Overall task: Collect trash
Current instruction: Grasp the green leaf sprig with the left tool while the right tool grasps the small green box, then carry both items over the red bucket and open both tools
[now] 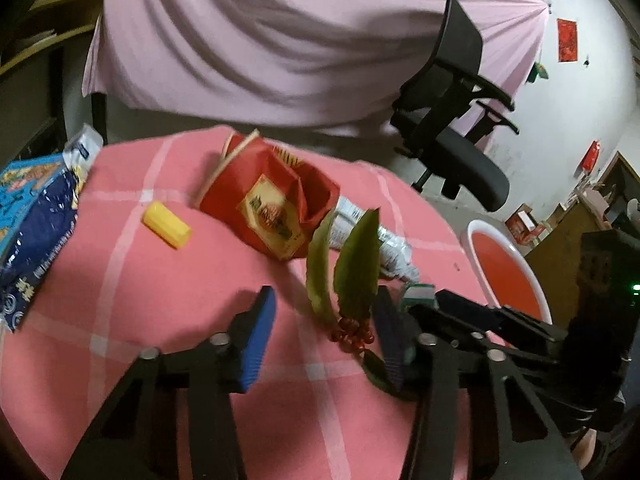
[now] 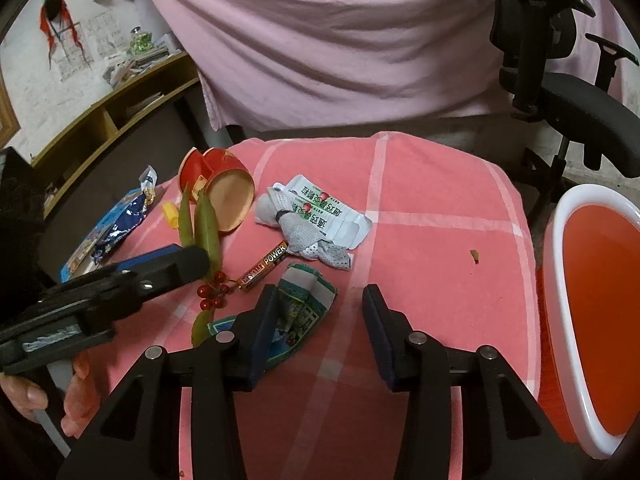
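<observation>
I was at the pick-up step of the trash collection, both tools low over the pink checked cloth on the tabletop (image 2: pixel 432 216). My left gripper (image 1: pixel 326 320) had its jaws part-open around the leafy sprig with red berries (image 1: pixel 354 280), low centre in the left view; the right pad lay against the leaves, the left pad stood clear, so I judged the sprig not yet gripped. My right gripper (image 2: pixel 320 332) was likewise part-open in the lower middle of its view. The torn green-and-white paper wrapper (image 2: pixel 304 304) touched its left pad, with bare cloth before the other, so nothing was clamped. The red bin with a white rim (image 2: pixel 600 280) waited at the right edge. Next, I judged, each pair needed to close fully on its piece before lifting and carrying toward that bin. The crushed red carton (image 1: pixel 272 208) stayed for later.
</observation>
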### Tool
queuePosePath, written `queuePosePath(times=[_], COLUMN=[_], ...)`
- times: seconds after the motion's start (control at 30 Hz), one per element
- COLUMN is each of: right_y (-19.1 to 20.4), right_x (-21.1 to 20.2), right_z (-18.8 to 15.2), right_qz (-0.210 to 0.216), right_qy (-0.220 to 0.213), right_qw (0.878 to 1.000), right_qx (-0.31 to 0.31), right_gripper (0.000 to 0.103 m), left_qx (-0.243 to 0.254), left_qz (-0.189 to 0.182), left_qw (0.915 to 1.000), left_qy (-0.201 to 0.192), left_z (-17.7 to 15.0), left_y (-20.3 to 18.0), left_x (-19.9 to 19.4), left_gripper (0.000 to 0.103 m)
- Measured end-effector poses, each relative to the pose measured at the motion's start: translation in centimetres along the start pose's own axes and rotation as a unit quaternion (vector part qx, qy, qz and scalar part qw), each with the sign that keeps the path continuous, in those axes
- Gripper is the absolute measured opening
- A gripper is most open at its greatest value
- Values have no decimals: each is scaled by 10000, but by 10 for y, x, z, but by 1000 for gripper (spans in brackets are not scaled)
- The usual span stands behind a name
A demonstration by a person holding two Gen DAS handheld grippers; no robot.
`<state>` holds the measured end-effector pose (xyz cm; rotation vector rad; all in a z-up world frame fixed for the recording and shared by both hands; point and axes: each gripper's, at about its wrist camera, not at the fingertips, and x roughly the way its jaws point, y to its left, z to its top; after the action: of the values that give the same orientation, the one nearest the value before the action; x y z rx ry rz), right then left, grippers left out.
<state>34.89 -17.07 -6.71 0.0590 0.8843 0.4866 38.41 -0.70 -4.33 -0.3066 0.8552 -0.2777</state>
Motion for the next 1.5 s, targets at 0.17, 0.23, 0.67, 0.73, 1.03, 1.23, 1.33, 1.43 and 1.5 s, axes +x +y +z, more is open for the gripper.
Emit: queuePosePath(times=[0.17,0.23,0.67,0.73,1.03,1.23,1.33,1.43,1.5], right_y=[0,0,13,10,19,21,23,25,24], right_x=[1,4,8,7,-11,-25,-35,-48,-59], right_z=[1,0,0,-1,-4,-6,-9,-13,-16], right_qz=[138,154,621,725,723,648,543,425,359], right_qy=[-6,29,141,137,-333,-780,-1073,-1485,-1814], right_qw=[9999,9999,9977,9971,9960,9939,9916,9867,9814], right_qx=[-26,-29,-250,-181,-409,-425,-468,-505,-515], right_gripper=[41,42,12,10,7,7,7,7,7], left_qx=[-120,-143,-33,-41,211,315,460,734,954], left_qz=[-12,-4,93,112,167,232,234,321,421], left_qw=[9999,9998,10000,9999,9983,9962,9923,9840,9756], left_qy=[72,115,-2,-32,-518,-782,-1123,-1589,-1930], left_z=[0,-1,-13,-14,-20,-24,-28,-36,-44], left_y=[5,6,6,5,-5,-9,-15,-27,-37], left_x=[1,2,-8,-8,-27,-35,-48,-64,-75], left_gripper=[14,10,4,3,0,0,0,0,0])
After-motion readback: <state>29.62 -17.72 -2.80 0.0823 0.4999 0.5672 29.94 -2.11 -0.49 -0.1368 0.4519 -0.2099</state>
